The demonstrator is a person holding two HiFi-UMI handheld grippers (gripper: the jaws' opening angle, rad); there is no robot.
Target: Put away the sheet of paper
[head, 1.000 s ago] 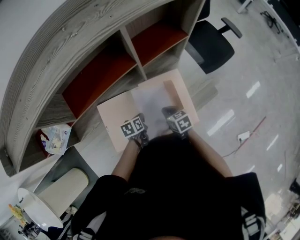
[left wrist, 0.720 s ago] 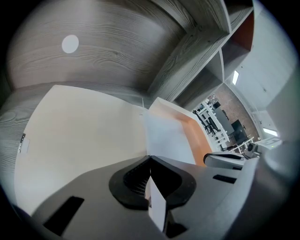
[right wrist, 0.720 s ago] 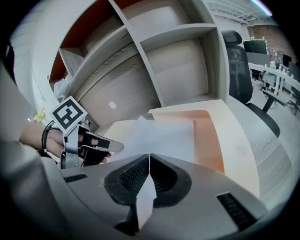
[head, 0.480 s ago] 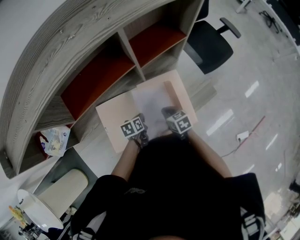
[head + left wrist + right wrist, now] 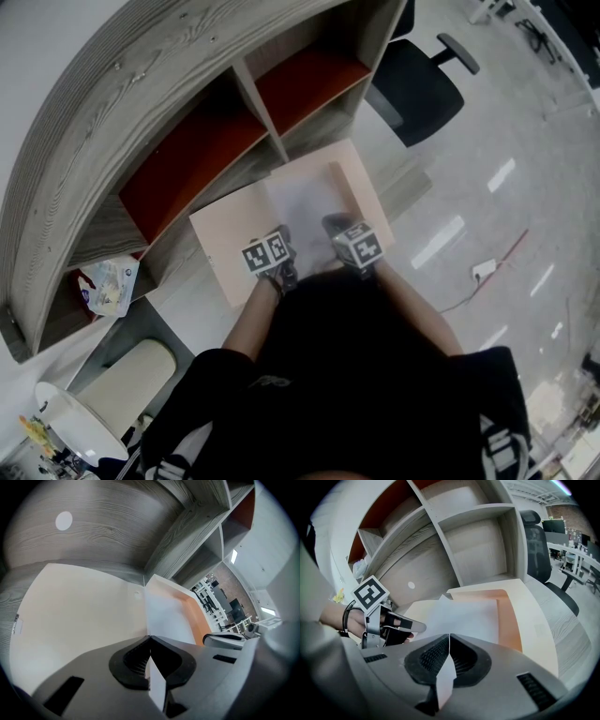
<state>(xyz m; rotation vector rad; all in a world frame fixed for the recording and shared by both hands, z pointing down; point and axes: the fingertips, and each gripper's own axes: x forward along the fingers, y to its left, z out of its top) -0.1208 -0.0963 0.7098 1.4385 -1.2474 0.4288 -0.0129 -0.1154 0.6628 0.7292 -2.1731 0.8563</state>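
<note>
The left hand-held gripper (image 5: 150, 637) is pinching the near edge of the sheet of paper (image 5: 305, 202), its jaws pressed together with a strip of the white sheet standing up between them. The right hand-held gripper (image 5: 449, 635) is doing the same just beside it, jaws closed on that same near edge, a white tab of paper poking back through the pads. Both hand-held grippers are pointing forward and down, side by side but apart, each with its marker cube facing up.

From the two pinched spots, the sheet of paper is running away from the person and lying over the middle of an open folder (image 5: 217, 242). The folder's pale beige left flap is spreading out bare to the left of the sheet. On the right, an orange band of the folder is showing just beyond the sheet's right edge.

The folder is sitting on the grey wood tabletop (image 5: 412, 186), right in front of a shelf unit (image 5: 112, 103) with open compartments backed in red. A crumpled plastic bag (image 5: 111, 286) is sitting in the low left compartment. A black office chair (image 5: 422, 84) is standing on the floor past the shelf unit's right end.
</note>
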